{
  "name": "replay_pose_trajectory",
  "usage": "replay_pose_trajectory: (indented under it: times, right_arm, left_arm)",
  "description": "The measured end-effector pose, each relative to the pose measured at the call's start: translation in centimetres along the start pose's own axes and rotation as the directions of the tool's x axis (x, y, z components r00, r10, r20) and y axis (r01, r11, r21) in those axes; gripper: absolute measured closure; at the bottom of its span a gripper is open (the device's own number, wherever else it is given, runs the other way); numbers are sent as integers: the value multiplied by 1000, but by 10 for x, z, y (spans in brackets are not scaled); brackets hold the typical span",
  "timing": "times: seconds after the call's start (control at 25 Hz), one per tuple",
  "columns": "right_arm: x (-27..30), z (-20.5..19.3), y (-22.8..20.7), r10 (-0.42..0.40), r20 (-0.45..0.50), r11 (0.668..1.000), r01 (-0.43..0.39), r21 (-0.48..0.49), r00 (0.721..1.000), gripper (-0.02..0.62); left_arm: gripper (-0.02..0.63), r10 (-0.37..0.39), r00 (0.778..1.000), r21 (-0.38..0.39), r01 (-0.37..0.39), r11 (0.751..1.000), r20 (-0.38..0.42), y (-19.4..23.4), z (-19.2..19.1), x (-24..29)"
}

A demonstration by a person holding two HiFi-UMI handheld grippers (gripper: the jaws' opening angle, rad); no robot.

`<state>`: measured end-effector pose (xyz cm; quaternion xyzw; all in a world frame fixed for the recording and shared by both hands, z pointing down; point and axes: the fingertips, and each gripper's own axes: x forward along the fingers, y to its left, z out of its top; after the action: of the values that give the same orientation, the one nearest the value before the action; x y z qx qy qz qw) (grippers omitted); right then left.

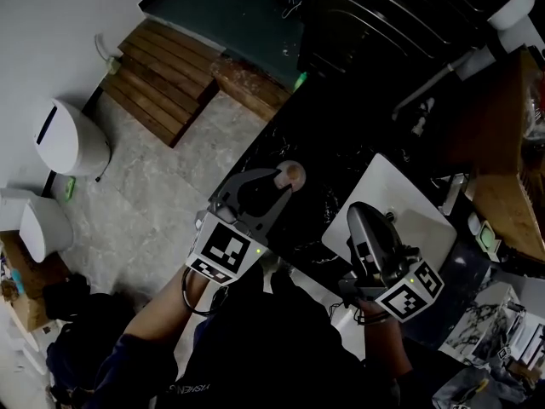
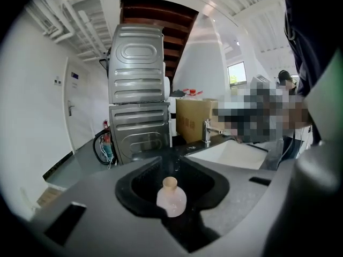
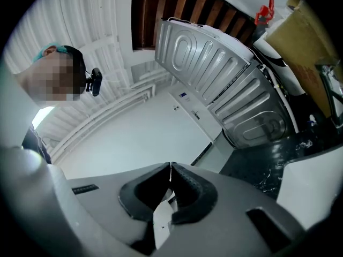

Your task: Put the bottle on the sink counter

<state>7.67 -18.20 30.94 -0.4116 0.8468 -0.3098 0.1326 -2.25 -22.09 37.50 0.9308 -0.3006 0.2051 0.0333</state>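
Left gripper (image 1: 281, 184) jaws narrowly apart, gripping nothing; bottle (image 2: 171, 197) upright on black counter (image 1: 324, 156) beneath. Right gripper (image 3: 170, 166) jaws together, empty.

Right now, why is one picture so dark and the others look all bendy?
Head view: dim, so the black counter swallows detail. Left gripper view: bright, wide-angle lens curves the stacked metal machines; bottle sharp. Right gripper view: same bending, tilted, black corners.

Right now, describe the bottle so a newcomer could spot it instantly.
Find the black speckled counter left of the white sink. By the tips of the left gripper stands a small bottle: pale pink, round-bellied, tan stopper, the only pink thing there.
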Motion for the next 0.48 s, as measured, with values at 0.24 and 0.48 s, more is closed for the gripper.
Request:
replay_pose_trajectory:
  times: [0.24, 0.48]
  right_arm:
    - [0, 4, 15, 13, 16, 1000, -12, -26, 1000, 569]
    - [1, 5, 31, 22, 18, 998, -21, -55, 1000, 569]
  left_arm:
    - [566, 10, 999, -24, -10, 1000, 32, 0, 6, -19]
    - [594, 2, 998, -23, -1, 1000, 60, -6, 15, -36]
